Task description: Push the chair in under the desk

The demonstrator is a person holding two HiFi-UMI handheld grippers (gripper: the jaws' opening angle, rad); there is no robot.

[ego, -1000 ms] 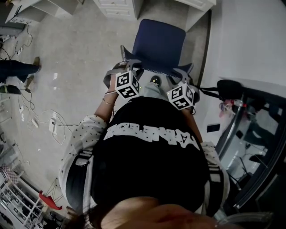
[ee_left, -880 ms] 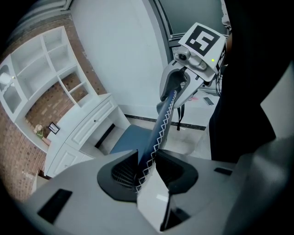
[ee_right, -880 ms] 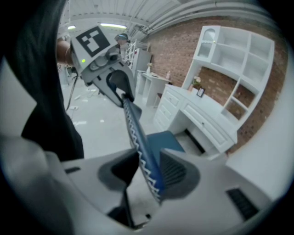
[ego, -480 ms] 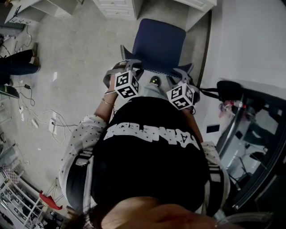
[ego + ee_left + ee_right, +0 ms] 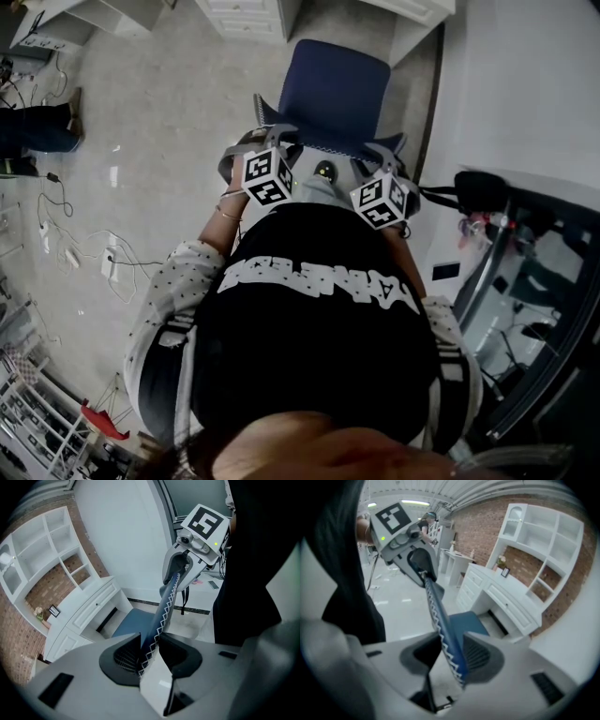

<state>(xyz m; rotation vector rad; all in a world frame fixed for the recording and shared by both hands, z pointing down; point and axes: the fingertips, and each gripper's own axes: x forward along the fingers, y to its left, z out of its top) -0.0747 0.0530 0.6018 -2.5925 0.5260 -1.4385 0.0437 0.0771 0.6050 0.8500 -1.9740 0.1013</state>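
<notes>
Chair point(image 5: 333, 89) sits at twelve o'clock, not yet under the white surface point(image 5: 246, 13). The left hand-held gripper point(image 5: 149, 651) and right hand-held gripper point(image 5: 452, 657) pinch its back. Uneven pushing could turn it crooked.

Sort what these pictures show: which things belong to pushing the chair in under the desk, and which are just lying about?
Belong to the job:
- chair
- desk
- left gripper, shut on the chair's back
- right gripper, shut on the chair's back

Just lying about:
- cables on the floor
- shelves
- picture frame
</notes>
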